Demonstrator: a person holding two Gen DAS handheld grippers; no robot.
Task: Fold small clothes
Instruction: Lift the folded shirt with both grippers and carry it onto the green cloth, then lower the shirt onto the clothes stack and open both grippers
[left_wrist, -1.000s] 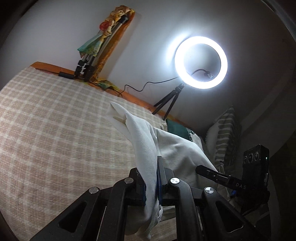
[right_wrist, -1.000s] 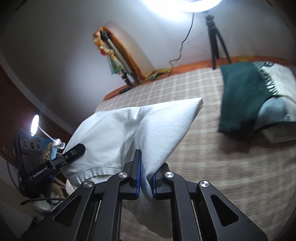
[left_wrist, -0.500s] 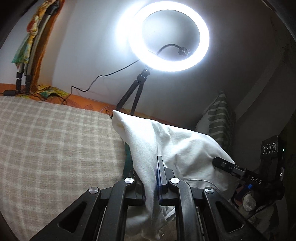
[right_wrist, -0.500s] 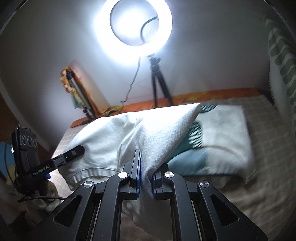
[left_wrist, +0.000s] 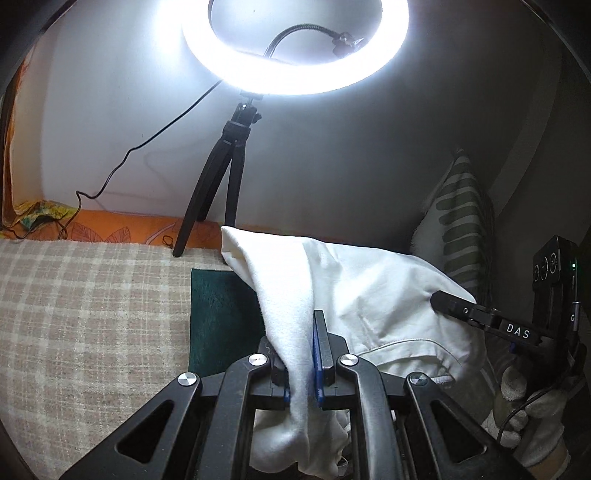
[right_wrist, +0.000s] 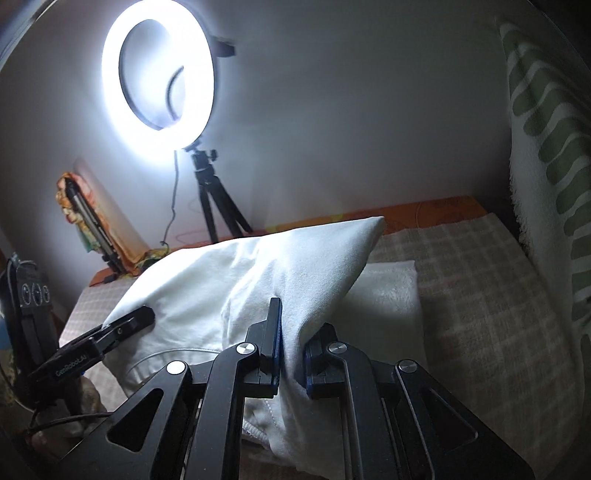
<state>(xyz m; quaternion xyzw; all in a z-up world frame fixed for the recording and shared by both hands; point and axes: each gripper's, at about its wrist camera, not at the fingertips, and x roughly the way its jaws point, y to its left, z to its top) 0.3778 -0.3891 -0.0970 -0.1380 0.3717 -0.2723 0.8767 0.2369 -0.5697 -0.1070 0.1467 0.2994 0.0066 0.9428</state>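
Observation:
A white garment (left_wrist: 369, 295) hangs in the air above the checked bed cover (left_wrist: 92, 314), held between both grippers. My left gripper (left_wrist: 301, 354) is shut on one edge of it. My right gripper (right_wrist: 291, 350) is shut on the other edge of the same garment (right_wrist: 258, 280). The right gripper shows at the right of the left wrist view (left_wrist: 458, 308). The left gripper shows at the left of the right wrist view (right_wrist: 125, 325). The cloth sags between them and drapes over both sets of fingers.
A lit ring light (left_wrist: 295, 48) on a black tripod (left_wrist: 218, 192) stands at the bed's far edge. A dark green cloth (left_wrist: 218, 317) and a folded white fluffy cloth (right_wrist: 388, 295) lie under the garment. A green-striped pillow (right_wrist: 546, 147) is at the right.
Both grippers have swung right with the garment, from over the open bed cover toward the ring light and the folded clothes. The grip on the cloth is unchanged.

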